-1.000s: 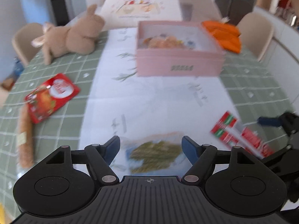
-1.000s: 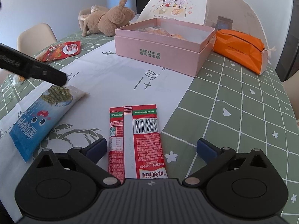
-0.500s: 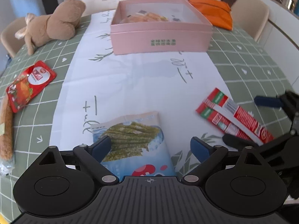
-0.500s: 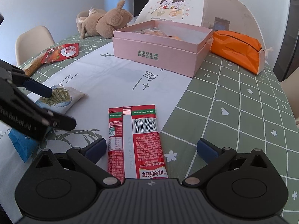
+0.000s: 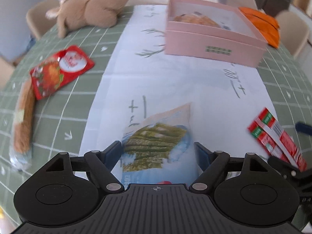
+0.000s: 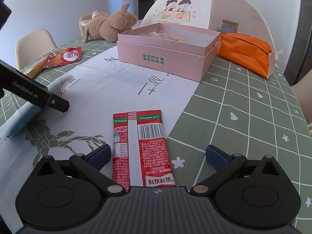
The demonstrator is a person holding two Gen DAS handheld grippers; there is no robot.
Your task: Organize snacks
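A blue seaweed snack packet (image 5: 156,142) lies flat on the white table runner. My left gripper (image 5: 158,152) is low over it and open, one finger on each side of the packet, neither pad pressing it. In the right wrist view one left finger (image 6: 39,97) crosses the left edge and hides most of that packet. A long red strip packet (image 6: 140,146) lies barcode up between the fingers of my open right gripper (image 6: 159,155), closer to the left pad. The open pink box (image 6: 161,58) with snacks inside stands beyond, at mid-table.
A red pouch with a round label (image 5: 58,72) and a long brown wrapped snack (image 5: 23,122) lie on the green check cloth at left. A plush toy (image 6: 111,27), an orange bag (image 6: 245,50) and a mesh food cover (image 6: 195,9) stand at the back. Chairs ring the table.
My left gripper has sunk and moved forward over the blue packet, which now lies between its fingers, and the view has rolled slightly. The right gripper and red packet have not moved.
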